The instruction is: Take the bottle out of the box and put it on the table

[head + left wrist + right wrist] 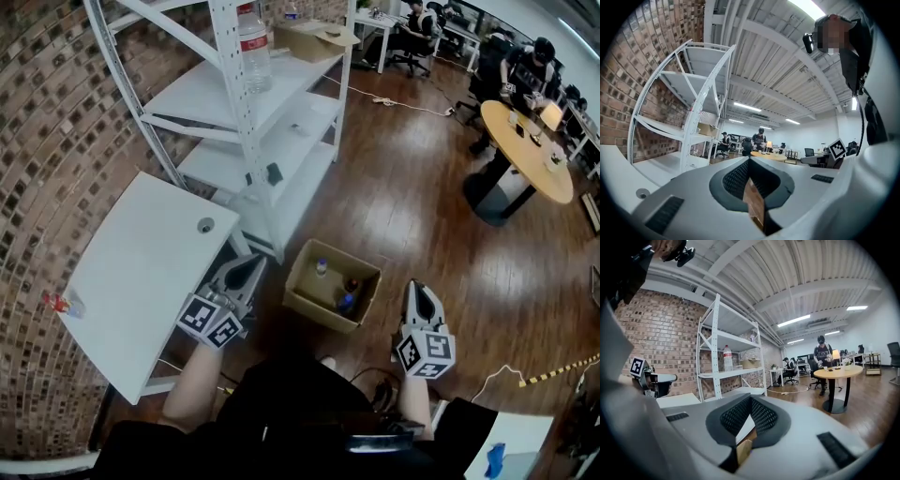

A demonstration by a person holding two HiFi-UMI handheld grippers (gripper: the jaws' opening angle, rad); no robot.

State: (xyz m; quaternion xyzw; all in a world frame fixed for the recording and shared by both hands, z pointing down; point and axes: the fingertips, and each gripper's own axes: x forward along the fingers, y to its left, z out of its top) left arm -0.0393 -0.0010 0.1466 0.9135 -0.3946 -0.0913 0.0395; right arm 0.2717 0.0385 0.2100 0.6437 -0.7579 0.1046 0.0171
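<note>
Tabletop (141,272), white, rectangular, far left. Left tongs (253,265), clenched, empty, just beside the tabletop's edge. Open brown cardboard box (305,298) on wooden floor (441,216), holding clear white-capped plastic bottle (322,268) among others. Right tongs (418,287), clenched, empty, right of box.

Box (333,286) matt brown cardboard; tabletop (141,272) smooth matt white; floor (412,169) glossy wood planks; wall (47,112) rough brick; rack (234,94) white painted metal; shelf bottle (254,47) clear plastic.

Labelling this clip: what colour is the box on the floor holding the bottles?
Brown cardboard. The box shows best in the head view.
</note>
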